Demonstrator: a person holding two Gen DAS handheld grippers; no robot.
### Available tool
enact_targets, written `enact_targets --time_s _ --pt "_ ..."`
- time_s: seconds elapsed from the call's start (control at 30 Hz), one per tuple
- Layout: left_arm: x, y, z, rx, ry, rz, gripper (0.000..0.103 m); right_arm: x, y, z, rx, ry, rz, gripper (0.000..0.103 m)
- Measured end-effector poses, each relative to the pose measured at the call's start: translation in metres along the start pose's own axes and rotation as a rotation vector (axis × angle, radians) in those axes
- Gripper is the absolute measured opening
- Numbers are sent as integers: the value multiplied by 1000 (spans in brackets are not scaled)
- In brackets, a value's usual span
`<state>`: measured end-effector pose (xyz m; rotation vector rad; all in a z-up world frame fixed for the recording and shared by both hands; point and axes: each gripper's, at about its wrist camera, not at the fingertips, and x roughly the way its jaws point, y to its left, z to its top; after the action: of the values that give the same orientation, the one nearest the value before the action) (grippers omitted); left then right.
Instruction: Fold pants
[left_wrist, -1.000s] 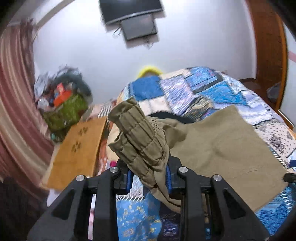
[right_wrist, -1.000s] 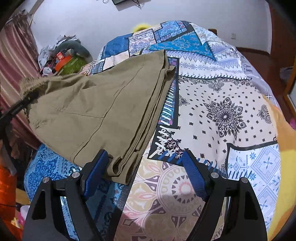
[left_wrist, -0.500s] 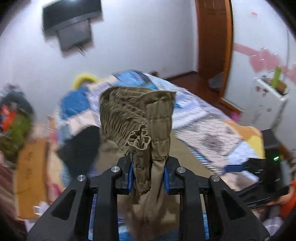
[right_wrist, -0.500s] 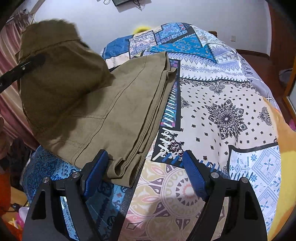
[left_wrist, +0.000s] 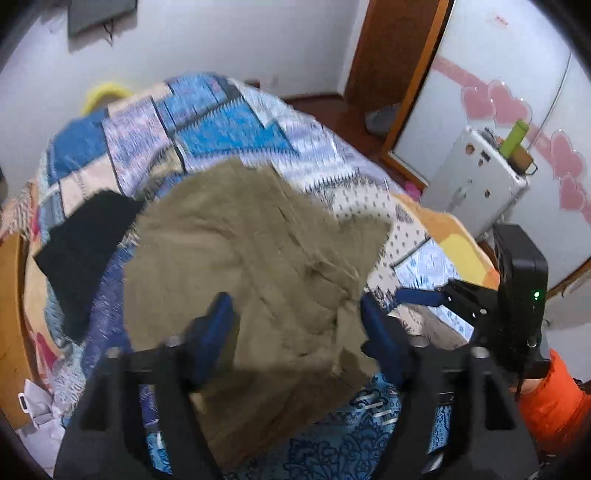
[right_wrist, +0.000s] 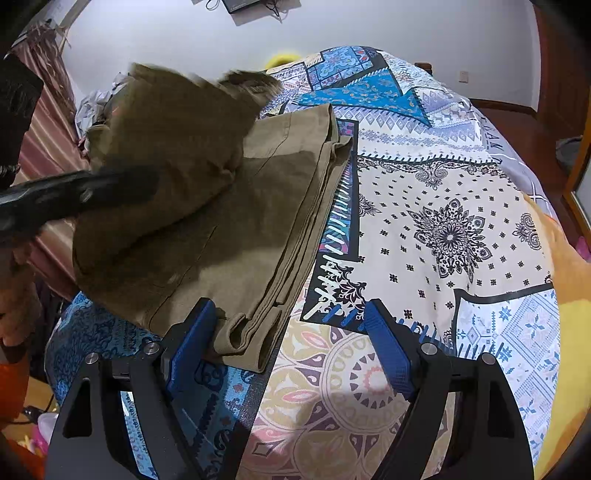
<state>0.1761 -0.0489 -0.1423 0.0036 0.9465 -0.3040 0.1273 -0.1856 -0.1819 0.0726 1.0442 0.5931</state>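
The olive-green pants (right_wrist: 229, 221) lie on the patterned bedspread (right_wrist: 461, 221), with the waistband end (right_wrist: 177, 122) thrown over the legs in a loose, blurred heap. In the left wrist view the pants (left_wrist: 258, 258) spread below my left gripper (left_wrist: 295, 325), which is open and empty just above the cloth. My right gripper (right_wrist: 291, 332) is open, its left pad beside the folded hem end (right_wrist: 243, 343) at the near edge. The right gripper also shows in the left wrist view (left_wrist: 461, 299).
A black garment (left_wrist: 81, 243) lies on the bed left of the pants. A white appliance (left_wrist: 476, 184) and a wooden door frame (left_wrist: 399, 74) stand to the right. A striped curtain (right_wrist: 48, 122) hangs on the left. A person's orange sleeve (left_wrist: 554, 406) is at the lower right.
My left gripper carried the waistband up and over towards the leg ends, then opened and let it go. The cloth now drops onto the legs. The right gripper stayed open in place.
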Motion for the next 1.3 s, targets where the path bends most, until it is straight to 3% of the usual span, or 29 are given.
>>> enact_targets --time_s 0.2,0.43,0.57,0.73,0.9,1.1,1.2,1.3 --pt "-33 37 10 -11 -122 211 88 -18 9 1 -26 -55 -11 80" --pt "-26 111 31 -86 -96 307 92 -37 21 16 -29 -139 17 80" --pt "-1 141 46 -129 -51 313 92 -31 26 25 -20 -159 28 80" --pt "50 167 66 -132 36 312 92 -4 22 27 -3 -101 2 80" --pt "114 173 81 -78 150 284 92 4 15 25 2 -75 19 80" --pt "178 170 64 33 293 334 95 9 9 30 -22 -60 11 80" --pt "176 168 52 84 237 371 103 12 4 35 -39 -58 -13 80" --pt "169 178 45 31 248 335 103 15 -4 42 -33 -58 -53 80"
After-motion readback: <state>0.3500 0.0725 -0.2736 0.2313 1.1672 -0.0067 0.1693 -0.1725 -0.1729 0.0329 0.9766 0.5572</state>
